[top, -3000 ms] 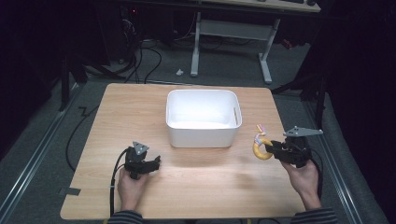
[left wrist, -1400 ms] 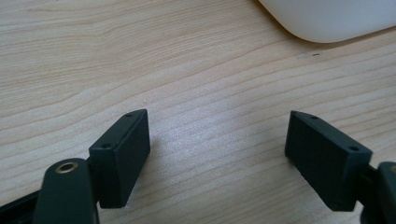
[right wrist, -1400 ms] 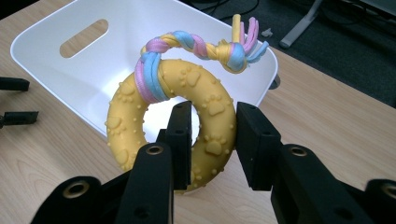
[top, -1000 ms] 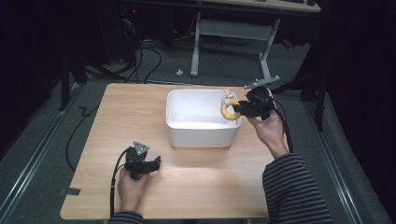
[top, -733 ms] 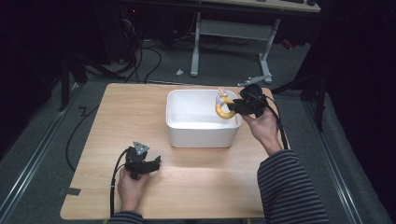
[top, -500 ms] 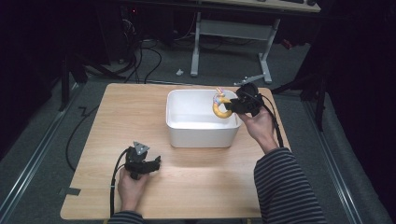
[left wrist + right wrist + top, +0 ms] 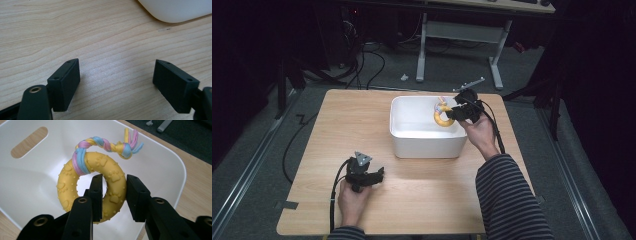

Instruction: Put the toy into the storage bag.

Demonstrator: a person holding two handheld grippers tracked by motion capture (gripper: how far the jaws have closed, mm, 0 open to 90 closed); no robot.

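A yellow rubber ring toy (image 7: 75, 187) with paw prints and a pastel braided rope tail hangs over the inside of the white bin (image 7: 412, 137). My right gripper (image 7: 113, 195) is shut on the ring's right side, one jaw through its hole. In the high view the toy (image 7: 441, 120) sits just inside the bin's right wall, with the right gripper (image 7: 453, 114) behind it. My left gripper (image 7: 378, 175) rests low on the wooden table (image 7: 362, 115) near the front left, held by a hand. Its jaws stand open over bare wood (image 7: 116, 82).
A corner of the white bin (image 7: 175, 10) shows at the top of the left gripper view. The bin (image 7: 160, 152) has a slot handle in its far wall. A desk frame and cables stand on the floor beyond the table.
My right gripper has carried the ring toy left and down, from above the bin's right rim to inside the bin. The left gripper has stayed put.
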